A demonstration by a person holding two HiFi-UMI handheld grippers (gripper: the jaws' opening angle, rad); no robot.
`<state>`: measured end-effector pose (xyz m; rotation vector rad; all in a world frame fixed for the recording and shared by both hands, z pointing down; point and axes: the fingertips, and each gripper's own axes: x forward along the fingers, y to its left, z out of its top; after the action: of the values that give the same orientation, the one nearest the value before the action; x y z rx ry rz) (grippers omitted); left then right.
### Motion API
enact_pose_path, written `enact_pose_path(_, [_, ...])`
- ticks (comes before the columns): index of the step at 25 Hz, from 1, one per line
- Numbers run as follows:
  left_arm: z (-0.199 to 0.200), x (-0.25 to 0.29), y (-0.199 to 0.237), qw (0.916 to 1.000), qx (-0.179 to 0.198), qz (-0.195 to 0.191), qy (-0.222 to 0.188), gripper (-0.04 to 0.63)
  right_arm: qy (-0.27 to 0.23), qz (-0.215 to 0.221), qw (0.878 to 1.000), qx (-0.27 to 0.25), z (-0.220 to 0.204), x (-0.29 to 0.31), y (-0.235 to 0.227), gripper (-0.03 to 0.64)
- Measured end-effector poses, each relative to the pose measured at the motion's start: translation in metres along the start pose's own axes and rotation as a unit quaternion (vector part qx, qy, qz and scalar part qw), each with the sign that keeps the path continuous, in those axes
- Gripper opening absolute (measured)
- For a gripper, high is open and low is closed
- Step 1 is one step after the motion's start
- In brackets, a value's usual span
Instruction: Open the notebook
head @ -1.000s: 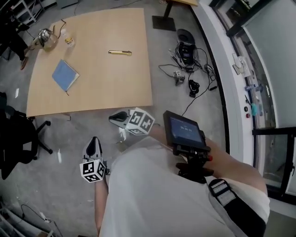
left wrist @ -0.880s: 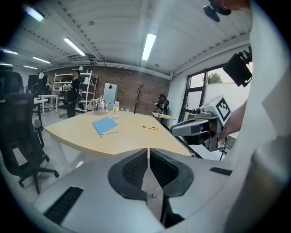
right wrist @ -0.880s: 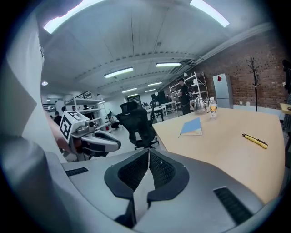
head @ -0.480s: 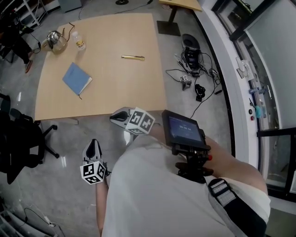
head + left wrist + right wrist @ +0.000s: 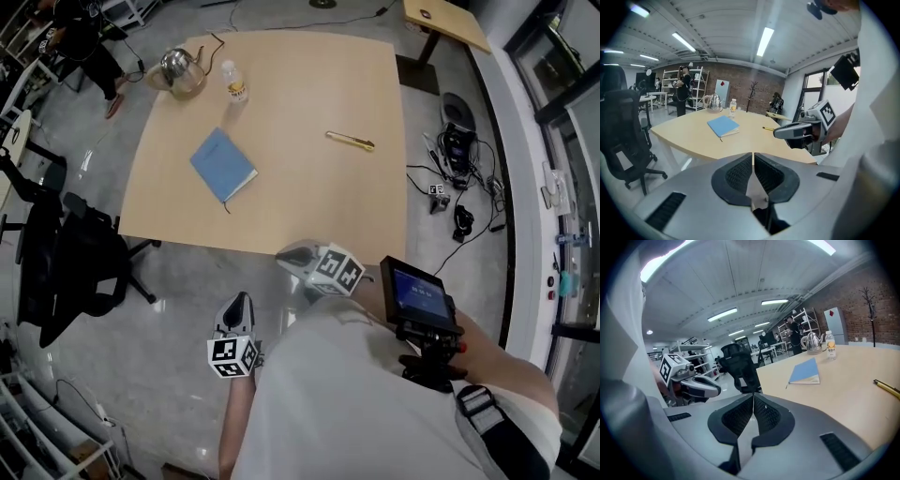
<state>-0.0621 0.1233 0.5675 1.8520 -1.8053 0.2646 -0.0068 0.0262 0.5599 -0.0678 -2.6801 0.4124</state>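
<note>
Black ribbed pads of the left gripper are pressed together with nothing between them; the right gripper is likewise clenched and empty. Both are carried short of the table edge, likely a transit posture. The blue notebook lies closed and flat on the table, well apart from both grippers, near the kettle and bottle. This leaves its cover accessible.
</note>
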Motion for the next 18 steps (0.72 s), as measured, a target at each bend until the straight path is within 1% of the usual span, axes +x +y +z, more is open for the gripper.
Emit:
enact_pose_path(4, [0.023, 0.027, 0.015, 0.9999, 0.006, -0.005, 0.007, 0.020, -0.004, 0.003, 1.000, 0.006, 0.015, 0.020, -0.032, 0.018])
enact_pose_path(8, [0.052, 0.055, 0.031, 0.9997, 0.016, -0.012, 0.012, 0.020, -0.016, -0.010, 1.000, 0.019, 0.035, 0.030, -0.065, 0.018])
enact_pose_path(11, [0.070, 0.071, 0.041, 0.9995, 0.021, -0.013, 0.020, 0.020, -0.027, -0.027, 0.999, 0.018, 0.046, 0.031, -0.086, 0.018])
enact_pose_path(15, [0.078, 0.091, 0.041, 0.9987, 0.024, -0.027, 0.036, 0.020, -0.027, -0.051, 0.998, 0.033, 0.041, 0.036, -0.115, 0.018])
enact_pose_path(18, [0.075, 0.100, 0.044, 0.9972, 0.026, -0.041, 0.057, 0.020, -0.022, -0.066, 0.995, 0.073, 0.030, 0.044, -0.128, 0.018])
